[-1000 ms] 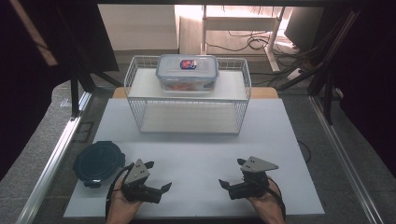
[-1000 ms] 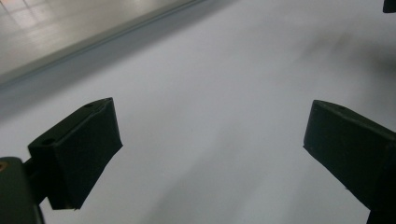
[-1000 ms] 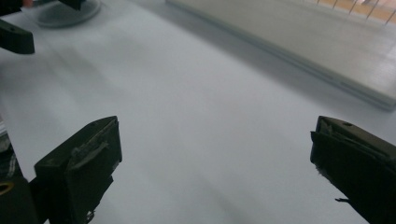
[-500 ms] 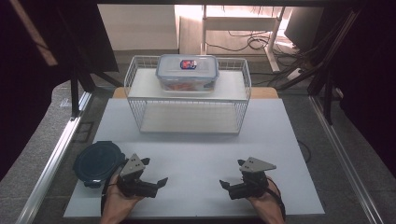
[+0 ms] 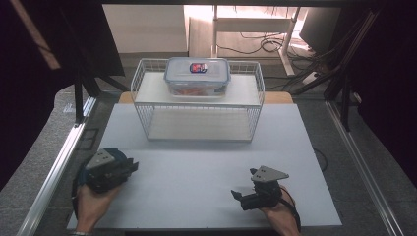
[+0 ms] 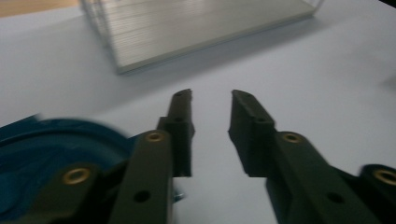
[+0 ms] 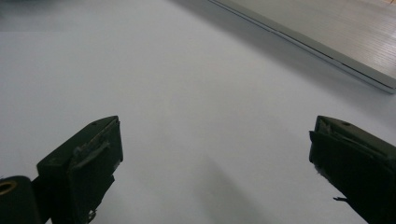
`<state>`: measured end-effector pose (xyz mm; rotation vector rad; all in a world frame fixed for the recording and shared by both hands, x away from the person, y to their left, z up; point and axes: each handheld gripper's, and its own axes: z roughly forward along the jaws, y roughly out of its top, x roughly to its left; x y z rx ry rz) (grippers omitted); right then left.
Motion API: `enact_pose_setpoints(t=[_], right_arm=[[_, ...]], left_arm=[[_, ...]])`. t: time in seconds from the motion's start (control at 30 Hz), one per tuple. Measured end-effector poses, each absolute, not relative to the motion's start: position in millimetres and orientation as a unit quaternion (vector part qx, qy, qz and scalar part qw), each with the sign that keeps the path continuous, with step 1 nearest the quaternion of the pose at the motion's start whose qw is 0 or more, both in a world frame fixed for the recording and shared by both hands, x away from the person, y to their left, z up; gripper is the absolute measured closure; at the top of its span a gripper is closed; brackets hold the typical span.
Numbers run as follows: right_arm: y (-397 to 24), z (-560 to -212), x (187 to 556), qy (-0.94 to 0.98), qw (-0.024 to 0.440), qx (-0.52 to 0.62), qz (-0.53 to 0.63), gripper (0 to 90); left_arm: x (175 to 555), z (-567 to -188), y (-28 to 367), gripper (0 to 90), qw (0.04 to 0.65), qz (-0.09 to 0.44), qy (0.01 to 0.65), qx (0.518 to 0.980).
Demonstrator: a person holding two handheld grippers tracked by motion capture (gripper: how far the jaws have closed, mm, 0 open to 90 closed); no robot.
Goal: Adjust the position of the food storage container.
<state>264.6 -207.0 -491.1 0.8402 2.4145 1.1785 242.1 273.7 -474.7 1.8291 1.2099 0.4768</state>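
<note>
While L gripper sits right over the blue round lid at table's front-left, jaws just closing, narrow gap, nothing between, lid lies just to its left. R gripper wide apart, empty, well off; L hand nearer.

Both hands are bare, and each holds a black gripper, the left gripper and the right gripper, topped by a grey three-cornered plate. The jaws are matt black blocks on black arms with brass-ringed holes. A dark cable loops at each wrist.
</note>
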Motion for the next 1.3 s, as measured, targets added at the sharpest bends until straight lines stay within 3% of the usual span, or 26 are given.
enact_pose_setpoints(t=[0.17, 0.4, 0.67, 0.97, 1.3], right_arm=[[-206.8, -491.8, 264.8, 0.85, 0.164, 0.291, 0.408, 2.8], [-206.1, -493.6, 265.4, 0.855, 0.166, 0.284, 0.401, 3.2], [-206.0, -494.6, 265.4, 0.857, 0.165, 0.282, 0.398, 3.5], [-204.7, -496.1, 265.8, 0.861, 0.165, 0.278, 0.392, 3.8], [-203.3, -497.6, 266.4, 0.863, 0.163, 0.279, 0.389, 3.9]], left_arm=[[241.3, -478.1, 310.9, 89.3, 0.423, 0.214, 0.524, 0.708], [236.4, -490.7, 360.6, 89.9, 0.405, 0.243, 0.586, 0.659], [230.9, -504.1, 391.4, 89.9, 0.374, 0.269, 0.628, 0.627], [231.6, -517.4, 396.4, 90.0, 0.347, 0.245, 0.65, 0.63], [231.4, -516.2, 384.1, 90.0, 0.36, 0.218, 0.652, 0.631]])
